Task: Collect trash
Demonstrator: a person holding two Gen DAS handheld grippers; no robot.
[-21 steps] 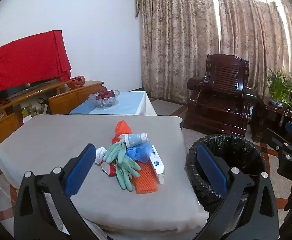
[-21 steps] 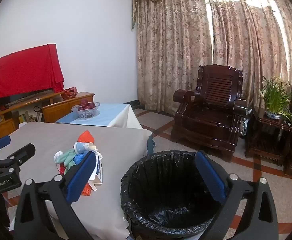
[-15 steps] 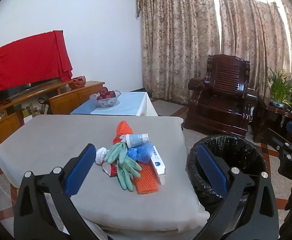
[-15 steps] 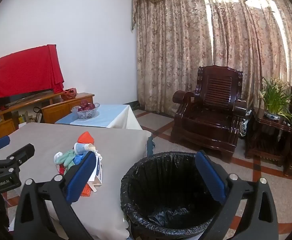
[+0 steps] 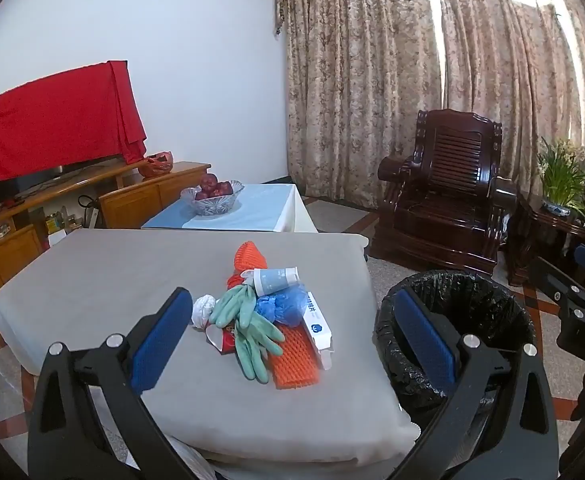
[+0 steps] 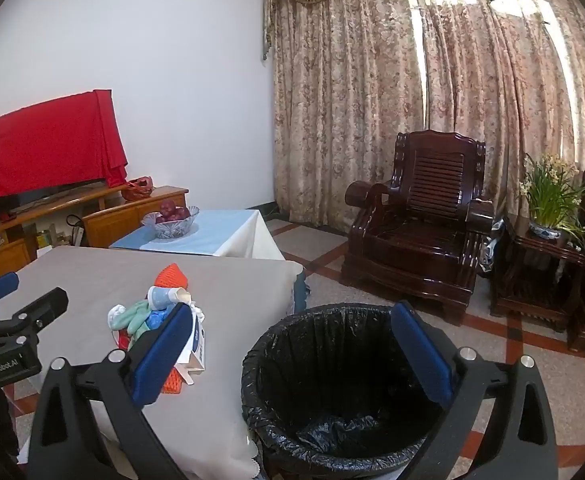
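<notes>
A pile of trash lies on the grey-covered table (image 5: pixel 112 280): green gloves (image 5: pixel 248 328), orange foam netting (image 5: pixel 294 354), a paper cup (image 5: pixel 274 280), a blue plastic wad (image 5: pixel 282 306), a white box (image 5: pixel 318 328), a white crumpled wad (image 5: pixel 203 310). A bin with a black bag (image 6: pixel 344 384) stands on the floor right of the table. My left gripper (image 5: pixel 292 344) is open and empty, held short of the pile. My right gripper (image 6: pixel 292 348) is open and empty above the bin's near rim. The pile also shows in the right wrist view (image 6: pixel 152 312).
A low table with a blue cloth and a glass fruit bowl (image 5: pixel 214 196) stands behind. A dark wooden armchair (image 5: pixel 444 196) and a side table with a potted plant (image 5: pixel 560 184) are to the right. A wooden cabinet with a red-draped TV (image 5: pixel 52 136) lines the left wall.
Both grippers have drifted very slightly; the views are almost unchanged. Nothing was taken hold of or moved.
</notes>
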